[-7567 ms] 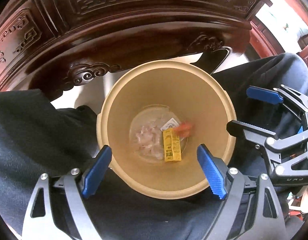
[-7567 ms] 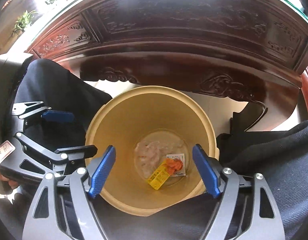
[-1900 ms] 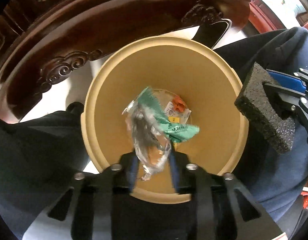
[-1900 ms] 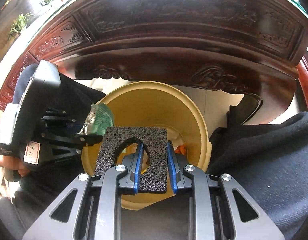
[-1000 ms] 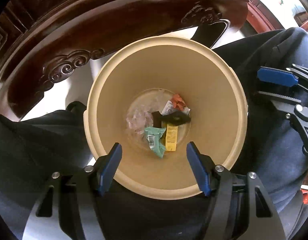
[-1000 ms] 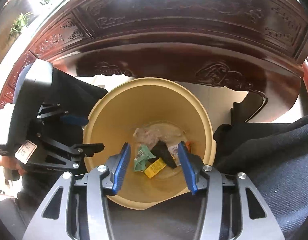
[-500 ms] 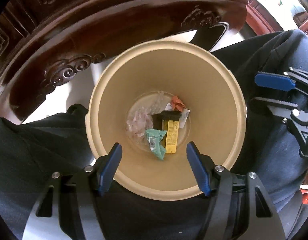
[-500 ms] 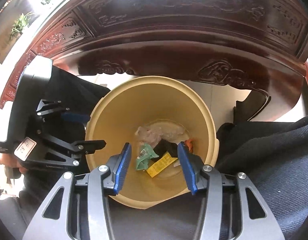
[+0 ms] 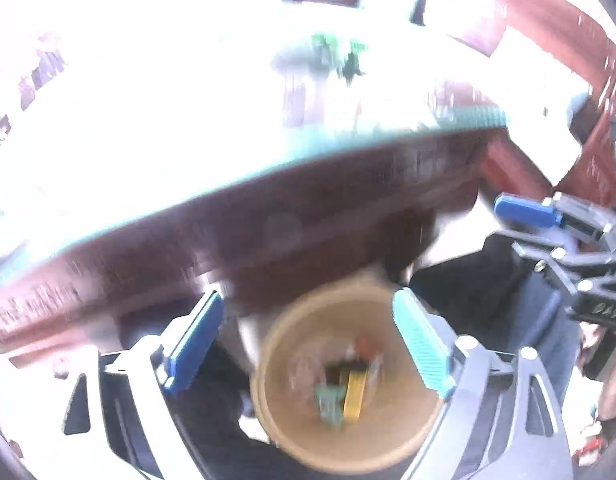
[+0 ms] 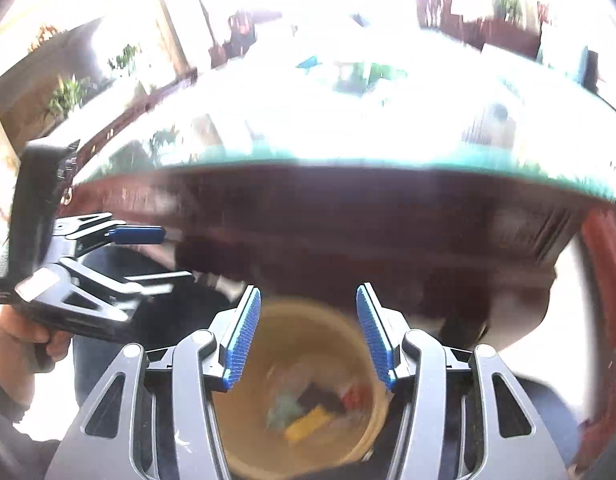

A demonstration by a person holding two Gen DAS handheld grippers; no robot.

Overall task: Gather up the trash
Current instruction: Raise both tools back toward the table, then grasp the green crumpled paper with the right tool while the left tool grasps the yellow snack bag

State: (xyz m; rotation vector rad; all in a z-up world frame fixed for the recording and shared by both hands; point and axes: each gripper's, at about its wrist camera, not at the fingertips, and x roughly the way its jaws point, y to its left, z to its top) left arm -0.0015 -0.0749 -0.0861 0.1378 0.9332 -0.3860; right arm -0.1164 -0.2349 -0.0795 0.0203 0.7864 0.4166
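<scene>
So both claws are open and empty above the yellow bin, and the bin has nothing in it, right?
Not quite: the bin holds trash, including a yellow wrapper, as the right wrist view shows. The left gripper and right gripper are indeed open and empty.

table edge (image 10: 348,216) overhanging bin (image 10: 235,424), bin mouth unobstructed
</scene>
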